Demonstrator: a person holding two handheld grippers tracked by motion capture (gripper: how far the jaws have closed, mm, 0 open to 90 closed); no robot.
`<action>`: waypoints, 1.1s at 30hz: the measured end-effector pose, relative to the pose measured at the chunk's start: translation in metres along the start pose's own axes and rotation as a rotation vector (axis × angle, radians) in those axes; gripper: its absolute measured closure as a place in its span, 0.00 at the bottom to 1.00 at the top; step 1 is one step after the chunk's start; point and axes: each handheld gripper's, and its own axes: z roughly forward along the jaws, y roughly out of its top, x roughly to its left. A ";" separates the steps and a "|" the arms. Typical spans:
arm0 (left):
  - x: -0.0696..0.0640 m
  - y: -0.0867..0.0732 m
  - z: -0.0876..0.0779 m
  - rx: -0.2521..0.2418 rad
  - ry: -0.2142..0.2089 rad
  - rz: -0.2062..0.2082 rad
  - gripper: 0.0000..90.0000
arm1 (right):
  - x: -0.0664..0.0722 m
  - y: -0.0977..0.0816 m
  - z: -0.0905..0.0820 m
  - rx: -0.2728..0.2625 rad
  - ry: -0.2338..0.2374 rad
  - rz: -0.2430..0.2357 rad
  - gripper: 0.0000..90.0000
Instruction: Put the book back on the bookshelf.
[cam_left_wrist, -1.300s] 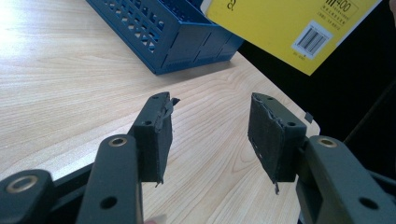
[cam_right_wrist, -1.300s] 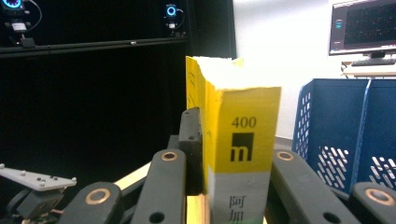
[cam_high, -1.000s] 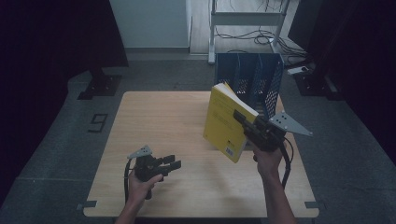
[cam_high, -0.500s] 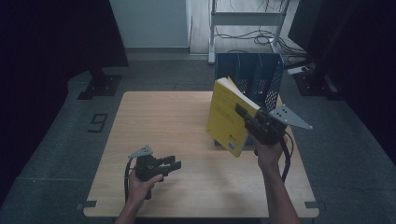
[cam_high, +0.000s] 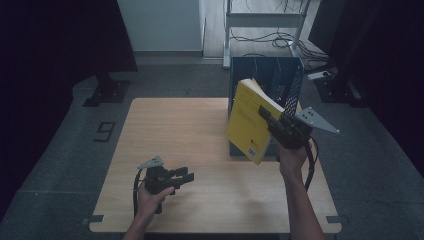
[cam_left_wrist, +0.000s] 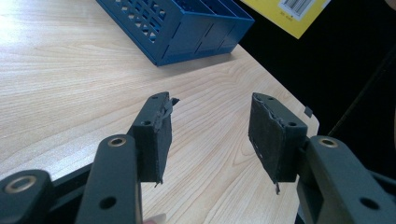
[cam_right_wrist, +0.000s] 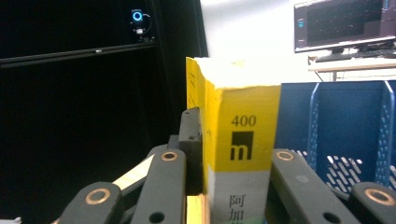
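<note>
- Yellow book (cam_high: 248, 121): a thick paperback held off the table, right of centre in the high view, tilted, its upper corner leaning toward the top of the frame and overlapping the blue rack (cam_high: 285, 80) behind it. A barcode shows near its lower edge.
- In the right gripper view the yellow book (cam_right_wrist: 243, 140) rises from the bottom centre, spine toward the camera; the spine bears the figure 400, a black square logo and a grey band with characters below.
- Right gripper (cam_high: 280, 127): right of centre in the high view, held by the right hand (cam_high: 292, 157), jaws clamped on the book. In its own view one black jaw lies against the book's left face and the other against its right edge, with the spine between them.
- Blue rack: a perforated file holder with upright dividers, standing at the table's far right edge, upper right of the high view; in the right gripper view its blue rack wall (cam_right_wrist: 345, 126) stands just behind the book.
- Left gripper (cam_high: 181, 177): lower left of the high view, held just above the wooden table (cam_high: 175, 130) by the left hand (cam_high: 147, 197), well apart from the book. In its own view the left gripper (cam_left_wrist: 210, 135) has its jaws spread, with bare tabletop between the pads.
</note>
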 end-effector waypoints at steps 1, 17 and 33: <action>0.000 0.000 0.000 0.000 -0.002 -0.002 0.54 | -0.001 0.000 0.000 0.001 -0.004 -0.001 0.83; 0.001 0.001 -0.004 -0.023 0.001 -0.009 0.55 | -0.009 0.009 0.009 -0.001 -0.047 0.003 0.83; 0.001 0.001 -0.005 -0.027 -0.005 -0.013 0.55 | -0.011 0.013 0.030 -0.002 -0.100 0.005 0.83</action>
